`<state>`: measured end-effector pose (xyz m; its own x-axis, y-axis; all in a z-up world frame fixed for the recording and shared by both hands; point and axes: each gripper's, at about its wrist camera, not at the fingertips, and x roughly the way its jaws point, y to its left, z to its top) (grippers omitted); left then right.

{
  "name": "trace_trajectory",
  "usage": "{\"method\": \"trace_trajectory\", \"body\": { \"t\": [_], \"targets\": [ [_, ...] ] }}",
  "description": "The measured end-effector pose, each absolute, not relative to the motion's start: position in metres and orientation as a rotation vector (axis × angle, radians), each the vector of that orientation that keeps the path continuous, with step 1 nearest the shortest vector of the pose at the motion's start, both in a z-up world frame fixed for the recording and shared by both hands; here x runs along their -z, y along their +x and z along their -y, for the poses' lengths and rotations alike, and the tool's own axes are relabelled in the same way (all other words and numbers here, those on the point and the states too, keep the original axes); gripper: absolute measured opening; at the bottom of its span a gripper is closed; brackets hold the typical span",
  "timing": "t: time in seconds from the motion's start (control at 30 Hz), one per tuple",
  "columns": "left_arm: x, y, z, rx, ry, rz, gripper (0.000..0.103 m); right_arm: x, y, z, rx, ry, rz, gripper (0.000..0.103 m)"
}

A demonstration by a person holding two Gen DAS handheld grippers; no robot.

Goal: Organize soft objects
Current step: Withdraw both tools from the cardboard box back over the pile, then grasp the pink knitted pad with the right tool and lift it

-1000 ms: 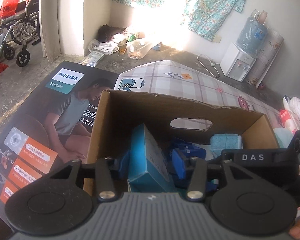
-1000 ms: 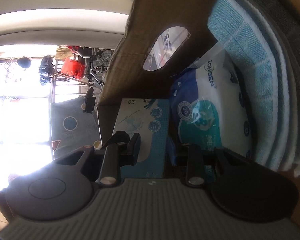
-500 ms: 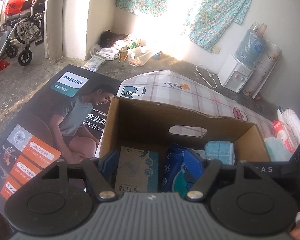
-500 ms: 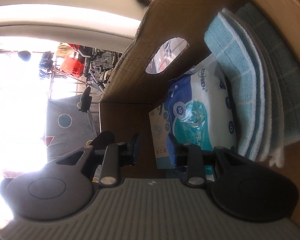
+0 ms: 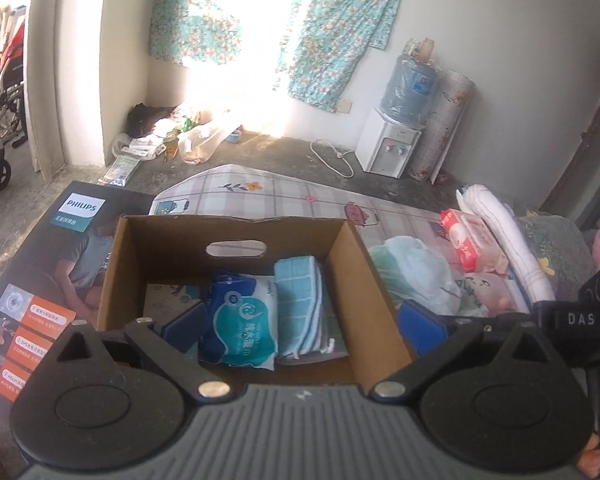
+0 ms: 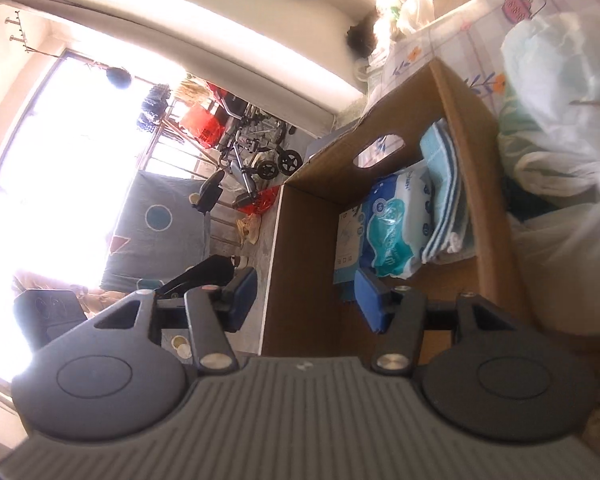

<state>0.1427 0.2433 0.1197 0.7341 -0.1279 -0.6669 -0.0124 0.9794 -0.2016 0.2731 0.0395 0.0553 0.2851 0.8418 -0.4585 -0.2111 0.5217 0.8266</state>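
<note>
Directly ahead of the left gripper [image 5: 303, 330] and below it sits an open cardboard box [image 5: 380, 304] with an oval handle hole in its far wall. Its jaws are opening and stand very wide, one blue pad [image 5: 182, 326] inside the box near its left wall, the other outside the right wall; nothing is held between them. Packed in the box, side by side on edge, are three soft-goods items: a flat light blue carton [image 5: 162, 294] farthest left, partly hidden behind the pad, a blue and teal plastic pack of wipes [image 5: 242, 320] in the middle, and a folded blue and white cloth [image 5: 300, 304] on the right.

To the right of this gripper, outside the box, a pale green plastic bag [image 5: 416, 276] lies against the box wall on a checked mat [image 5: 292, 196]. Beyond it are a red and white tissue pack [image 5: 462, 240] and a rolled white cloth [image 5: 504, 240]. Left of the box lies a large dark printed carton [image 5: 40, 280], flat on the floor.

From the right gripper [image 6: 308, 298], whose view is rolled sideways, the same box [image 6: 304, 248] lies ahead with the three items visible inside. Its jaws are opening, partly apart, with one box wall showing in the gap but no pad pressing on anything. The pale bag [image 6: 556, 92] fills the area past the box on its far side.

At the lower right edge of the left view, fingertips of a person's hand [image 5: 596, 452] grip a handle.
</note>
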Motion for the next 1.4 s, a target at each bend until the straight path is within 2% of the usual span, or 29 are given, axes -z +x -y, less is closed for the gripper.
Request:
{"method": "trace_trajectory", "body": {
  "t": [0.07, 0.27, 0.43, 0.63, 1.03, 1.17, 1.4],
  "targets": [
    [-0.126, 0.131, -0.214, 0.103, -0.149, -0.737, 0.103, -0.073, 0.252, 0.008, -0.735, 0.664, -0.978, 0.077],
    [-0.127, 0.097, -0.117, 0.192, -0.054, -0.725, 0.103, -0.102, 0.187, 0.136, -0.512, 0.500, -0.796, 0.085],
    [-0.111, 0.075, -0.043, 0.298, 0.010, -0.663, 0.103, -0.098, 0.139, 0.208, -0.343, 0.363, -0.724, 0.086],
    [-0.068, 0.076, 0.030, 0.419, 0.044, -0.673, 0.103, -0.081, 0.102, 0.245, -0.268, 0.264, -0.737, 0.086],
    [0.007, 0.105, 0.083, 0.469, 0.019, -0.618, 0.103, -0.064, 0.112, 0.275, -0.254, 0.256, -0.749, 0.086],
    [-0.002, 0.122, 0.091, 0.465, 0.044, -0.589, 0.099, -0.062, 0.147, 0.287, -0.302, 0.379, -0.780, 0.086],
    [-0.059, 0.173, 0.099, 0.457, 0.195, -0.547, 0.100, -0.046, 0.250, 0.308, -0.308, 0.652, -0.847, 0.086]
  ]
}}
